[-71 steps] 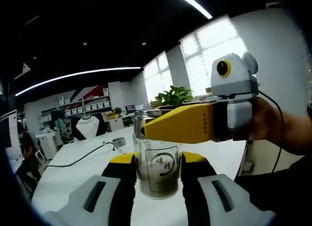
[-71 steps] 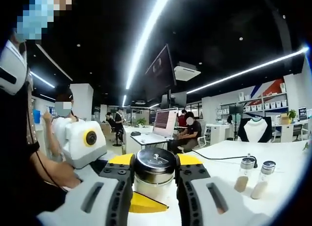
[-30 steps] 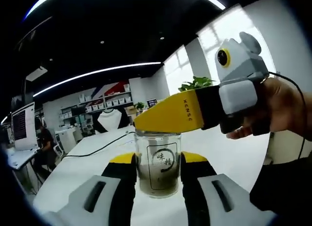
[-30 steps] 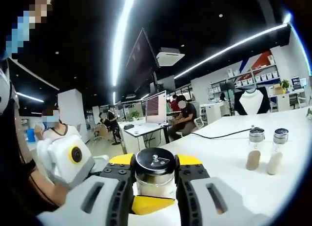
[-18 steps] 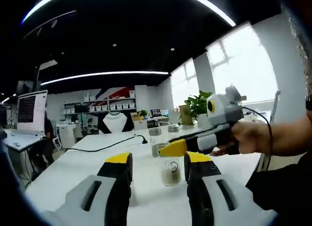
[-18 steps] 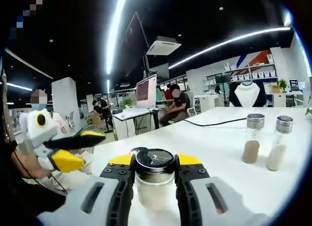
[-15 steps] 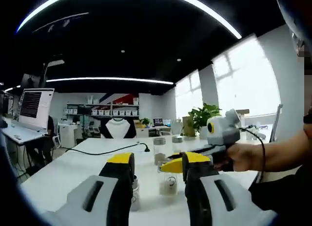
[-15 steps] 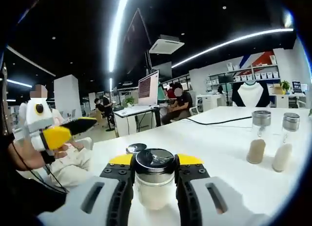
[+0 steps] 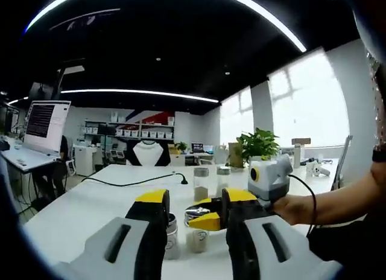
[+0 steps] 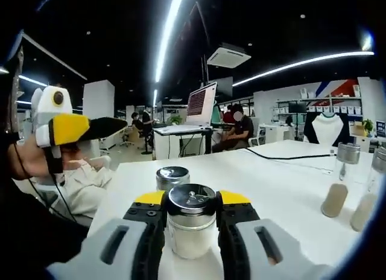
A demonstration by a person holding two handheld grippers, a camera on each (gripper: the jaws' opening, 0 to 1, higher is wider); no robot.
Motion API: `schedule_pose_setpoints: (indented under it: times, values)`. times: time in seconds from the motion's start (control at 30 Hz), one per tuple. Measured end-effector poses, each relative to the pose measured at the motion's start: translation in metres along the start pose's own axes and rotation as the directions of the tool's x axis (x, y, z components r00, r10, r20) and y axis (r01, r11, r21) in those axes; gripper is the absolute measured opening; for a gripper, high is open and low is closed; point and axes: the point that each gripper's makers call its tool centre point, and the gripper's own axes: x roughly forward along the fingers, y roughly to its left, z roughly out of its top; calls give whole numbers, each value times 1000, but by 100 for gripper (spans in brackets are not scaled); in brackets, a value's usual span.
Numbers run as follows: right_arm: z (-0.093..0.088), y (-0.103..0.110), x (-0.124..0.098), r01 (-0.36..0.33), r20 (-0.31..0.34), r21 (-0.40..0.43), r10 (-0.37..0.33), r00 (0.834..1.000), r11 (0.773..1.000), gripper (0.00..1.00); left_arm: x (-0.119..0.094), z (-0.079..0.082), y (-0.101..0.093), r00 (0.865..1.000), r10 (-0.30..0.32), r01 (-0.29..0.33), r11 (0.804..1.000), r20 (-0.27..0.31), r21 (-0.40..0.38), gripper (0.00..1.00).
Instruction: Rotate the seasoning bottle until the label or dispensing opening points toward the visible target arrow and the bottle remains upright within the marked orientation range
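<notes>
Seasoning bottle (image 10: 191, 225) sits clamped in the right gripper (image 10: 190, 215) near the desk (image 10: 283, 198) edge — twist slowly, keeping it upright; left gripper (image 9: 193, 215) gapes empty.

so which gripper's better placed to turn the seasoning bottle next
Right. The right gripper already has its jaws closed around the seasoning bottle, which stands upright on the table. The left gripper is drawn back with open jaws, holding nothing, so it would have to reach in first.
</notes>
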Motion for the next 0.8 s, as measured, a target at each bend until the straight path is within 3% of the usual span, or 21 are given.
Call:
schedule_pose_setpoints:
  times: [0.13,0.27,0.47,0.53,0.57,0.63,0.7,0.77,0.8]
  values:
    - [-1,4,0,-19,2,19,19,1000,1000,30,2,3,2,1000,12,-12,1000,-5,0,40]
    - [3,3,-4,-1,3,30,1,1000,1000,41,5,7,5,1000,29,-29,999,-11,-22,43]
    - [25,3,-35,57,70,59,-61,996,997,43,7,2,3,998,36,-38,999,-54,-24,43]
    - [32,-7,-49,116,95,83,-124,988,990,45,9,-4,1,997,36,-37,999,-75,-13,47]
    - [34,-16,-57,165,94,97,-174,980,982,45,12,-6,-1,997,32,-33,999,-76,-11,53]
    - [31,-36,-70,252,67,126,-262,963,959,48,15,-5,-3,998,28,-28,1000,-61,1,76]
    - [23,-62,-82,353,22,137,-359,933,925,50,19,-9,0,995,49,-47,999,-85,15,91]
    - [21,-84,-90,420,6,172,-427,904,891,51,19,-14,0,993,40,-40,999,-110,6,90]
    - [21,-88,-92,432,7,178,-440,898,884,51,20,-16,0,992,36,-37,999,-120,1,91]
